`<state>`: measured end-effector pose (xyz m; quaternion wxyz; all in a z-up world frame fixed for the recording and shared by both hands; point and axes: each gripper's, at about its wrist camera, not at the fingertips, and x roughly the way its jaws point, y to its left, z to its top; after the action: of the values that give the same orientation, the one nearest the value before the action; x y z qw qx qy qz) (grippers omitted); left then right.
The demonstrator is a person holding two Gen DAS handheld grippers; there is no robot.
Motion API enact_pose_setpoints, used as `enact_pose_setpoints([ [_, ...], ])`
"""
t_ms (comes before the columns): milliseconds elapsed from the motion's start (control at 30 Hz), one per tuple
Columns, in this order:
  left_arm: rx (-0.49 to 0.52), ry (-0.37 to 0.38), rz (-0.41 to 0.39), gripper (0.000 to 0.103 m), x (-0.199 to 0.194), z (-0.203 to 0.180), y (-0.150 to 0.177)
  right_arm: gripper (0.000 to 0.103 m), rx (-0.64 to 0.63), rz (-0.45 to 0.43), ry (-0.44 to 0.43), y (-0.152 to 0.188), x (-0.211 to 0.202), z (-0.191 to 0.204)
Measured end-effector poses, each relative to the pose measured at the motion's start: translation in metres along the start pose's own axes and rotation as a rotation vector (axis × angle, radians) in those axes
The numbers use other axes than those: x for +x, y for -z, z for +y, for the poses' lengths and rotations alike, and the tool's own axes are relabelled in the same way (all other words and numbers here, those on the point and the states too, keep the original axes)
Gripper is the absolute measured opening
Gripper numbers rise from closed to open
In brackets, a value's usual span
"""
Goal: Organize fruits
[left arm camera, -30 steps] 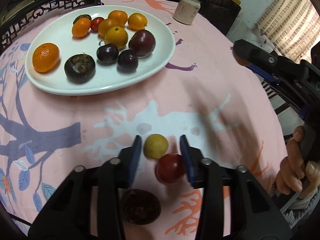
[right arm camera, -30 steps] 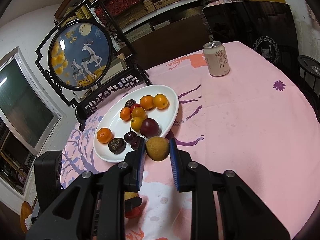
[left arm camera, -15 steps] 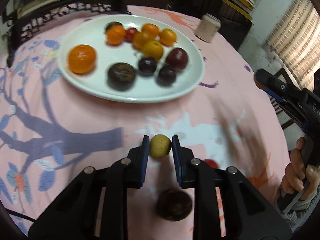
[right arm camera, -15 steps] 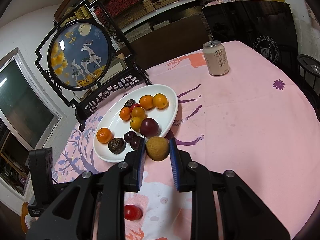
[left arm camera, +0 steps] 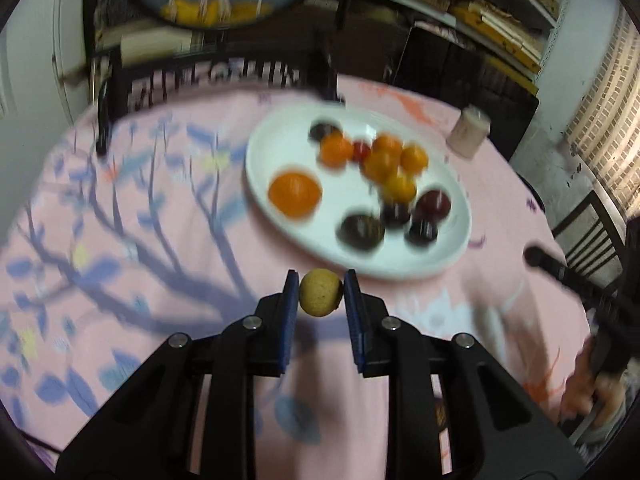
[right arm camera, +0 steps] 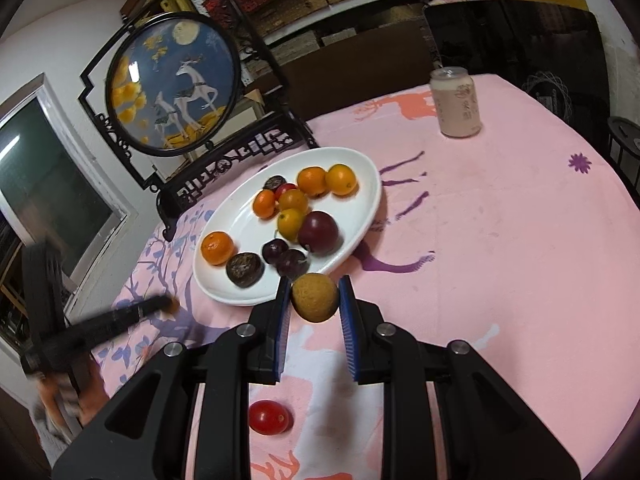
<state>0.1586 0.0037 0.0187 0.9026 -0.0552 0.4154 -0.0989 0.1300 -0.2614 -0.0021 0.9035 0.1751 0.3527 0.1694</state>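
My left gripper (left arm camera: 320,294) is shut on a small yellow fruit (left arm camera: 319,293) and holds it above the pink tablecloth, just short of the white plate (left arm camera: 276,148). The plate holds several oranges and dark plums. My right gripper (right arm camera: 314,298) is shut on a brownish-yellow fruit (right arm camera: 315,297), held at the near rim of the same plate (right arm camera: 240,216). A red cherry tomato (right arm camera: 269,417) lies on the cloth under the right gripper. The left gripper shows blurred in the right wrist view (right arm camera: 120,316).
A drink can (right arm camera: 458,102) stands at the far side of the round table. A framed round deer screen (right arm camera: 176,80) stands behind the plate. Chairs and shelves ring the table. The right hand-held gripper (left arm camera: 580,284) shows at the right edge in the left wrist view.
My left gripper closed on the yellow fruit, lifted it off the cloth and swung up toward the plate. The red tomato and dark fruit stayed behind. My right gripper barely moved.
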Motion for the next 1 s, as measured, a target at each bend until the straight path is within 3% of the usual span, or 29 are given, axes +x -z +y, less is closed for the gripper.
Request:
enact_pose_setpoints([
  [267, 0.019, -0.029, -0.033, 0.023, 0.033, -0.015, -0.061, 0.024, -0.063, 0.031, -0.003, -0.02, 0.031, 0.028],
  [433, -0.035, 0.023, 0.027, 0.024, 0.072, -0.009, -0.074, 0.024, -0.123, 0.076, -0.015, -0.038, 0.079, 0.056],
  [500, -0.069, 0.047, 0.052, 0.024, 0.082, -0.003, -0.075, 0.035, -0.146, 0.072, -0.018, -0.039, 0.086, 0.061],
  [533, -0.093, 0.071, 0.055, 0.024, 0.084, 0.0, -0.076, 0.047, -0.148, 0.054, -0.011, -0.038, 0.084, 0.06],
  [767, -0.094, 0.105, 0.024, 0.026, 0.07, -0.006, -0.079, 0.048, -0.119, -0.003, 0.01, -0.038, 0.062, 0.042],
  [833, -0.059, 0.083, -0.002, 0.035, 0.057, -0.012, -0.077, 0.048, -0.116, 0.004, 0.009, -0.035, 0.059, 0.041],
  [933, 0.022, 0.015, -0.069, 0.061, 0.03, -0.02, -0.062, 0.048, -0.114, 0.023, 0.004, -0.028, 0.054, 0.041],
  [1000, 0.076, -0.031, -0.098, 0.062, 0.016, -0.022, -0.045, 0.048, -0.109, 0.034, 0.0, -0.02, 0.048, 0.039],
])
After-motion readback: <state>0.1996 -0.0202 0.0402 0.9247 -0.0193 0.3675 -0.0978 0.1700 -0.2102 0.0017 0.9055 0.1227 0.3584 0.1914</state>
